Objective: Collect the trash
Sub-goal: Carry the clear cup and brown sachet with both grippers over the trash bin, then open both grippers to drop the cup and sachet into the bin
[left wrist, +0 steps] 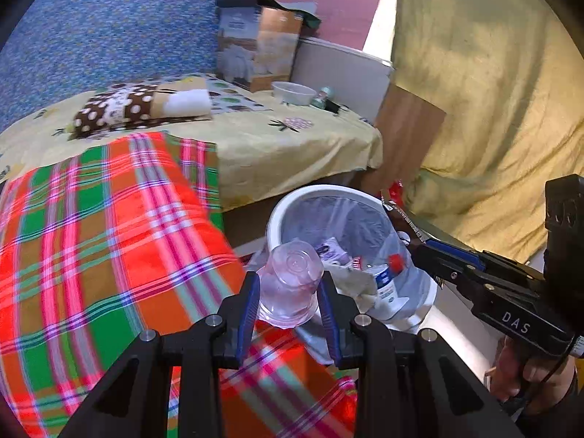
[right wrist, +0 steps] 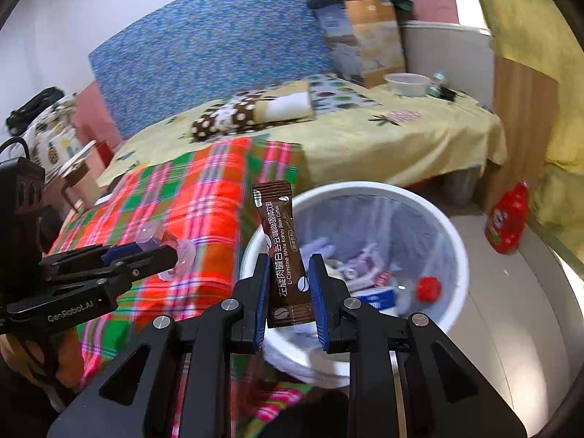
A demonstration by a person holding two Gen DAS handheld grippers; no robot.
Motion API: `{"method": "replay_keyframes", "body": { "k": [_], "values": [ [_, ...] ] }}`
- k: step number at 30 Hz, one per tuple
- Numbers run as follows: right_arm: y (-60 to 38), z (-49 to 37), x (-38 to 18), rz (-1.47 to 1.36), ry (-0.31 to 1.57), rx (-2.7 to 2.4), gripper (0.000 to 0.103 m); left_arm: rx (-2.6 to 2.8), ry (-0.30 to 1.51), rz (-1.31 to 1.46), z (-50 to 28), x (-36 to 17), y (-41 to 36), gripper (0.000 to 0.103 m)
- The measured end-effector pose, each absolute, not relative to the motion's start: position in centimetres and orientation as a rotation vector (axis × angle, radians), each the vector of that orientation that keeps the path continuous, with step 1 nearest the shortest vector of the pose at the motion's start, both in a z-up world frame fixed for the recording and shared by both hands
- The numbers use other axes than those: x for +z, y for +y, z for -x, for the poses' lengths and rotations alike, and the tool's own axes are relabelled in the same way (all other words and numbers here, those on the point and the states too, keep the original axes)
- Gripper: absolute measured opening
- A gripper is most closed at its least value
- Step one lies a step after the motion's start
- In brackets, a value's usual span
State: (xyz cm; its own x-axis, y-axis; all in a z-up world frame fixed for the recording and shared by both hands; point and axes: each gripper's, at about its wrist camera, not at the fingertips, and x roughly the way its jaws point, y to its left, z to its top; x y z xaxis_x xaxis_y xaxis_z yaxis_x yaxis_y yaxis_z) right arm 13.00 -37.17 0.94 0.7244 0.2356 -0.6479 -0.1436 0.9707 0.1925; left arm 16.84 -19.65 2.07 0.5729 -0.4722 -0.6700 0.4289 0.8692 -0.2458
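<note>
The brown coffee sachet [right wrist: 284, 255] between my right jaws carries "L-Carnitine White Kidney Bean Coffee" along its length, beside a line of larger Chinese characters. My left gripper [right wrist: 175, 255] body reads "GenRobot.AI" in the right wrist view. My right gripper [left wrist: 423, 244] body reads "DAS" in the left wrist view. Print on the trash in the bin [right wrist: 452, 241] is too blurred to read.

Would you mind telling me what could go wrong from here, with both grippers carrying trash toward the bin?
1. The clear plastic cup, held in the left gripper, sits over the plaid blanket at the white bin edge; released now, it may miss.
2. The coffee sachet stands tall in the right gripper near the rim, so it could land outside.
3. The grippers are close together and might collide.
</note>
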Motion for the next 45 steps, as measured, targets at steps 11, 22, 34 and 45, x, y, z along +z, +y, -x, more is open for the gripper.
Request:
{"method": "replay_keyframes", "body": {
  "k": [11, 22, 34, 45],
  "values": [
    [-39.5, -14.5, -0.9, -0.153, 0.797, 0.136, 0.024, -0.608, 0.841, 0.025, -19.8, 0.0, -24.6, 0.033],
    [-40.9, -15.8, -2.4, -0.17, 0.843, 0.132, 0.029, -0.643, 0.893, 0.019, -21.9, -2.3, -27.0, 0.033],
    [-41.3, -15.0, -1.7, -0.189, 0.809, 0.126, 0.047, -0.629, 0.861, 0.026, -21.4, -1.5, -26.3, 0.038],
    [-39.2, -12.8, 0.2, -0.178, 0.757, 0.142, 0.047, -0.572, 0.825, 0.032, -17.6, 0.5, -23.2, 0.038]
  ]
}}
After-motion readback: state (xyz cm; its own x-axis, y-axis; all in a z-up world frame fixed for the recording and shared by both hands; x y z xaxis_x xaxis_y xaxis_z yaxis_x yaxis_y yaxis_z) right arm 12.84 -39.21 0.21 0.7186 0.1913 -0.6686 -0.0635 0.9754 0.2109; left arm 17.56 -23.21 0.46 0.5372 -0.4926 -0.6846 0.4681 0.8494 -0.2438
